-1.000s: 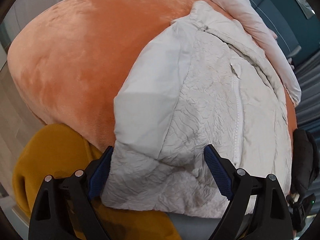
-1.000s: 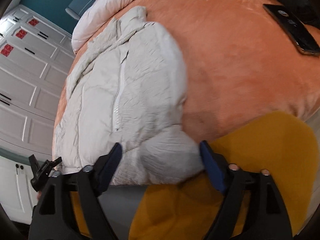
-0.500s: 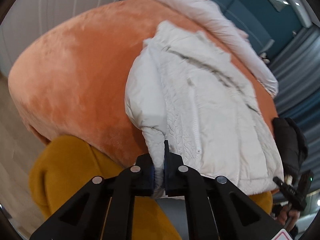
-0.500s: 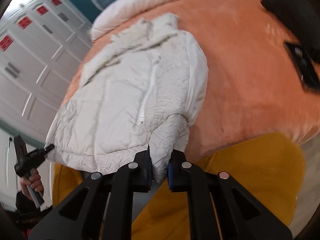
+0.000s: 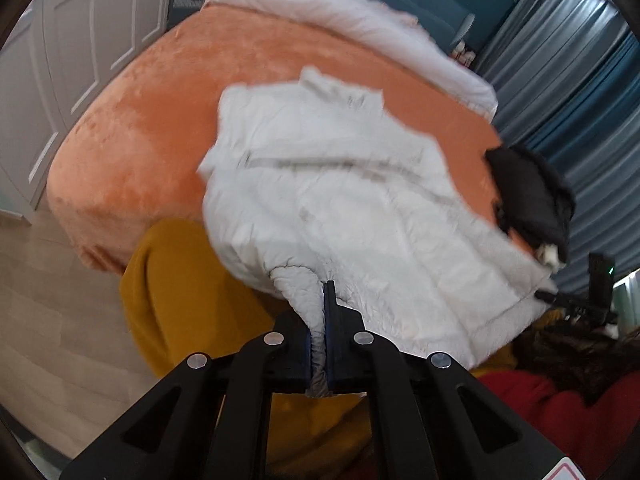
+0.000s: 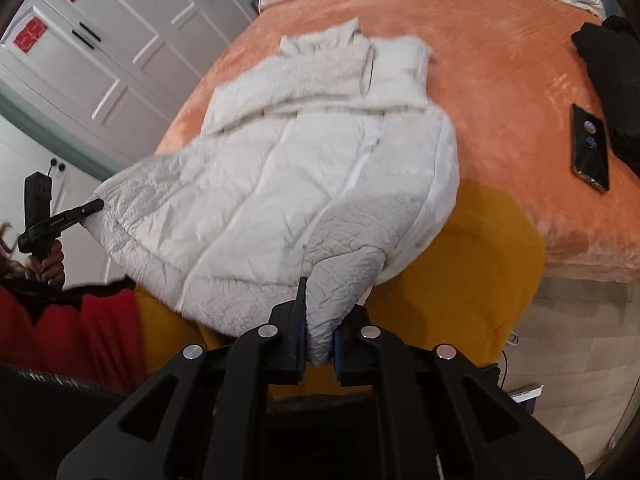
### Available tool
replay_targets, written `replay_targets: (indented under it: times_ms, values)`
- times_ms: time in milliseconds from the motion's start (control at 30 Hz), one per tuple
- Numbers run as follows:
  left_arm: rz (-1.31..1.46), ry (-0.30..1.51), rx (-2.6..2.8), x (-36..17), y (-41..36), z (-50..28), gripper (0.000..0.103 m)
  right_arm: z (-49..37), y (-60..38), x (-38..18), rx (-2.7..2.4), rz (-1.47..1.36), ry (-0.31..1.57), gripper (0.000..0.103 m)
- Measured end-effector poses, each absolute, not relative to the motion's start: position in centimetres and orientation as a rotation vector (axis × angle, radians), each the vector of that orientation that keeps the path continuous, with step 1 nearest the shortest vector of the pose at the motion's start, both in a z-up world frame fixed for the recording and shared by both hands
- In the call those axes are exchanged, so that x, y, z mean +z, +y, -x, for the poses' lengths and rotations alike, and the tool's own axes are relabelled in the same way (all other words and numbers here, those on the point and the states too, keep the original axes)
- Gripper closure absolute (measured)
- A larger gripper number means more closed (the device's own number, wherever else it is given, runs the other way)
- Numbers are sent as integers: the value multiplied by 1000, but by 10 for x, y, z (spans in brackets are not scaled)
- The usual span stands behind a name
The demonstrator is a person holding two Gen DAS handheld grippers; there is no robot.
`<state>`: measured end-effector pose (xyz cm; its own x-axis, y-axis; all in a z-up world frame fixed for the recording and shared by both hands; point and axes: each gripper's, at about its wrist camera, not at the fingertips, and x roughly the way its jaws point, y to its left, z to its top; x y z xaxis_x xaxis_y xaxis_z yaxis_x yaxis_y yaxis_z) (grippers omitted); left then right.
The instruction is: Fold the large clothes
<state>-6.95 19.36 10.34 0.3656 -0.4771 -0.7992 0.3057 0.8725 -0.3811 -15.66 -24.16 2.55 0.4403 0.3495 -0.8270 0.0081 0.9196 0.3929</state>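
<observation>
Both grippers have risen since a second ago, when their jaws stood wide over the hem; now the left gripper (image 5: 325,320) is clamped on one bottom corner of the white padded jacket (image 5: 360,208) and the right gripper (image 6: 318,324) on the other, each with a tuft of fabric pinched between its pads, and the hem is lifted off the bed; the jacket's upper part and collar still lie on the orange bedspread (image 5: 160,100), toward the top of both frames; its long axis runs from the held hem at the bottom centre of each frame up to the collar, so the collar lies straight ahead of both grippers, about equally near to each; judging from that, the fold calls for carrying the hem forward along this axis onto the collar end, both hands level; a black garment (image 5: 532,200) and a phone (image 6: 592,148) lie aside, clear of that path.
</observation>
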Motion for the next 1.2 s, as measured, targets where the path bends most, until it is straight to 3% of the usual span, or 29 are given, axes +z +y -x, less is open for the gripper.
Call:
replay_targets:
  times_ms: [267,400,633,900,1133,1200]
  values:
    - [189,781,-454,136,165,-42,98,68,-276,80,150,-462,795,94]
    - [201,731,-345,125,155,-111,97,0,-301,84,75,-540,682,94]
    - [148,785,-202,77,127,-220,96,-101,-311,57,-51,-513,649,94]
    - [82,921,-75,-6,109,-289,89,-169,-319,-9,-138,-516,719,88]
    - [80,933,-189,-13,127,-284,85,-157,-353,-37,-67,-753,699,76]
    - [75,927,-239,-3,140,-276,84,-138,-356,-31,-54,-753,678,57]
